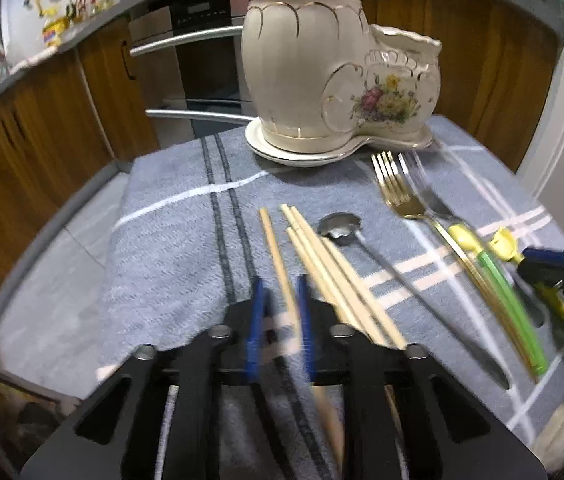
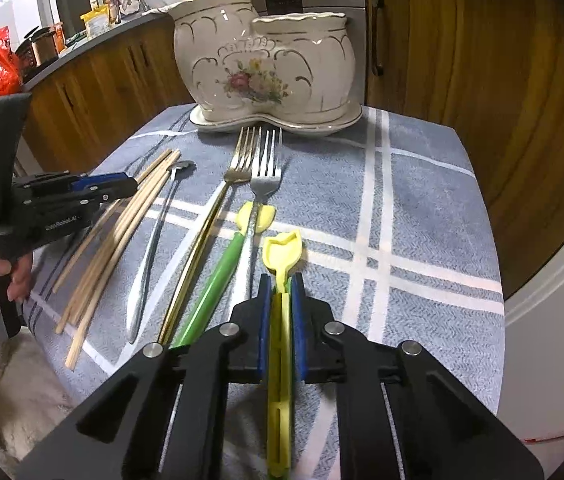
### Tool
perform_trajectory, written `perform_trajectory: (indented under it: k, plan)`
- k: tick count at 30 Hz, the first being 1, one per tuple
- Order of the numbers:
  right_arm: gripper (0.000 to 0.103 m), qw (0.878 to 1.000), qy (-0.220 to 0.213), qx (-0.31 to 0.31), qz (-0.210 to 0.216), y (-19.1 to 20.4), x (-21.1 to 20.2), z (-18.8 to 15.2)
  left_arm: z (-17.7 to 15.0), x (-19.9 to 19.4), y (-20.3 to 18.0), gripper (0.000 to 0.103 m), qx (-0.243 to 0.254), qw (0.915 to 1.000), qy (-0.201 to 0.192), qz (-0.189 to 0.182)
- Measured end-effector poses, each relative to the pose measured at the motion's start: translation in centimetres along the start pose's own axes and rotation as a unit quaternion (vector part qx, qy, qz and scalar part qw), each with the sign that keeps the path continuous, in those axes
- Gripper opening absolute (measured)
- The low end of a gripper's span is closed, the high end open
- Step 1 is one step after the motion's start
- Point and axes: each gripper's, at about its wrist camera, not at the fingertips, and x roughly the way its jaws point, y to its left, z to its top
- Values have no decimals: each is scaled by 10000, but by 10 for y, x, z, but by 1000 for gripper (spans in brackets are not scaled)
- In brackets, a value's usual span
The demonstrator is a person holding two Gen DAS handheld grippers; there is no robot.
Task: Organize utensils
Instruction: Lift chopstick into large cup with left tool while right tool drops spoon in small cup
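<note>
A cream ceramic two-pot utensil holder (image 1: 322, 76) (image 2: 265, 64) stands at the far edge of a blue checked cloth. My left gripper (image 1: 279, 284) is shut on one wooden chopstick (image 1: 275, 248), with more chopsticks (image 1: 334, 276) (image 2: 121, 232) lying just right of it. My right gripper (image 2: 282, 284) is shut on a yellow plastic spoon (image 2: 282, 252), held just above the cloth; it also shows at the right of the left wrist view (image 1: 504, 244). A steel spoon (image 2: 149, 248), a gold fork (image 2: 237, 160), a silver fork (image 2: 266, 168) and a green-handled utensil (image 2: 217, 276) lie between.
Wooden cabinets (image 2: 462, 80) and an oven (image 1: 201, 60) stand behind the table. The cloth (image 2: 422, 220) hangs over the table edges. A cluttered counter (image 2: 41, 48) runs at the back left. A white wall (image 2: 554, 320) is at the right.
</note>
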Motion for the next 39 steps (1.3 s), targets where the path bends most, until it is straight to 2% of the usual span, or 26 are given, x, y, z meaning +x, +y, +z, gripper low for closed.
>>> perform_trajectory:
  k: [8, 14, 17, 21, 23, 29, 32, 34, 39]
  plan:
    - [10, 9971, -658, 298, 235, -6, -20, 11, -2, -6, 7, 5, -111, 9998, -144, -92]
    - [10, 9889, -1406, 419, 241, -11, -40, 25, 4, -28, 13, 5, -325, 9971, -656, -205]
    - [10, 9834, -1747, 437, 227, -12, -50, 36, 11, -44, 17, 5, -409, 9929, -1075, -296]
    - [10, 9745, -2221, 307, 99, -8, -62, 58, 23, -65, 21, 5, -445, 9844, -1683, -257]
    - [10, 9694, -2446, 214, 61, -7, -66, 73, 31, -74, 26, 5, -575, 9782, -1948, -441]
    - [10, 9560, -2926, 194, 98, -12, -61, 121, 66, -83, 35, 5, -825, 9639, -2415, -763]
    - [10, 9499, -3101, 333, 195, -21, -52, 145, 91, -86, 36, 5, -801, 9559, -2681, -889]
    - [10, 9476, -3147, 426, 355, -27, -46, 160, 109, -88, 35, 5, -758, 9520, -2847, -828]
    - [10, 9384, -3305, 738, 680, -39, -32, 180, 156, -82, 28, 5, -729, 9426, -3116, -955]
